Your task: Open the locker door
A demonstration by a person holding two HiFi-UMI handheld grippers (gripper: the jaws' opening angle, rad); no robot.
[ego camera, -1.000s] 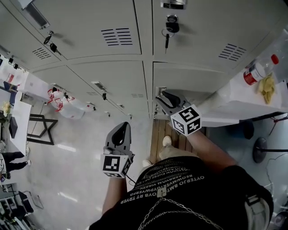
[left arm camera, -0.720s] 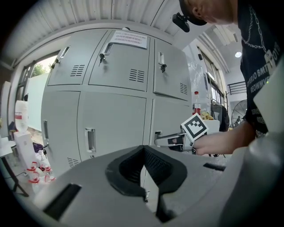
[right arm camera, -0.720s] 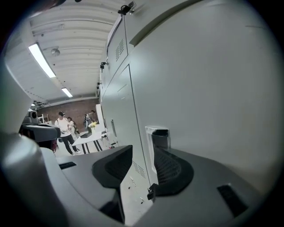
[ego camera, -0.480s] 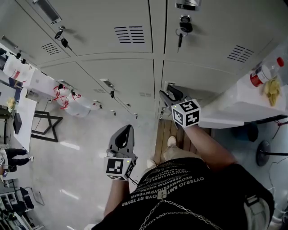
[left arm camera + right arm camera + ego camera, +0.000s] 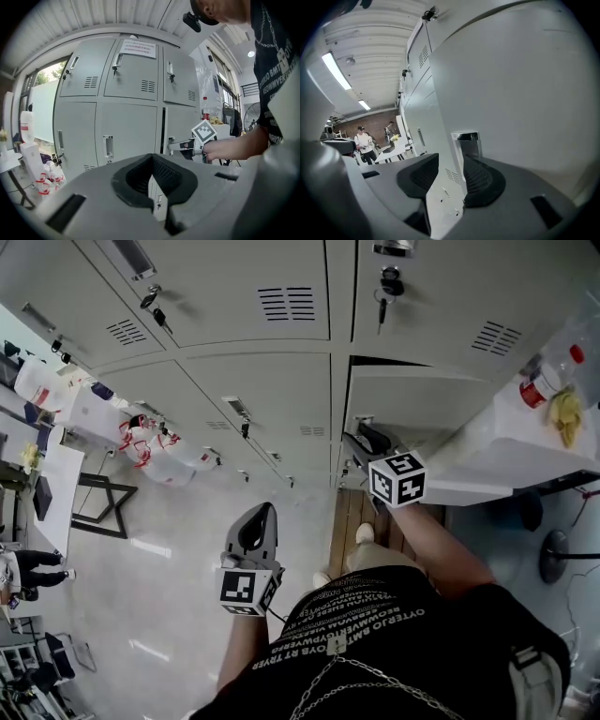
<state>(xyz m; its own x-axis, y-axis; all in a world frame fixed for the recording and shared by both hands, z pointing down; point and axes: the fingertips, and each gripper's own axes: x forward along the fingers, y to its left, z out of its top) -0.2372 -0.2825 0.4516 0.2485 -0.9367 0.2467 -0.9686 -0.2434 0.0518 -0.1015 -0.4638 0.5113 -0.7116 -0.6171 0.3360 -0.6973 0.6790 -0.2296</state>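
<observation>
A grey locker door (image 5: 412, 404) in the middle row stands slightly ajar, with a dark gap along its top and left edge. My right gripper (image 5: 355, 440) is at that free edge beside the recessed metal handle (image 5: 469, 143). In the right gripper view the door (image 5: 511, 93) edge runs between the jaws of that gripper (image 5: 451, 161), with a pad against each side. My left gripper (image 5: 263, 509) hangs low in front of the neighbouring lockers, apart from them. Its jaws (image 5: 151, 157) are shut and hold nothing. From the left gripper view, the right gripper (image 5: 180, 146) shows at the ajar door (image 5: 180, 124).
A white table (image 5: 487, 460) stands right of the door, with a red-capped bottle (image 5: 536, 388) and something yellow (image 5: 565, 413) on it. Keys (image 5: 382, 296) hang in the locker above. Bags (image 5: 159, 451) and a black frame (image 5: 94, 507) lie left. People (image 5: 363, 143) stand far off.
The locker door has swung out a little, so a dark gap now shows along its top. My right gripper has come out with the door's edge. The left gripper has barely moved.
</observation>
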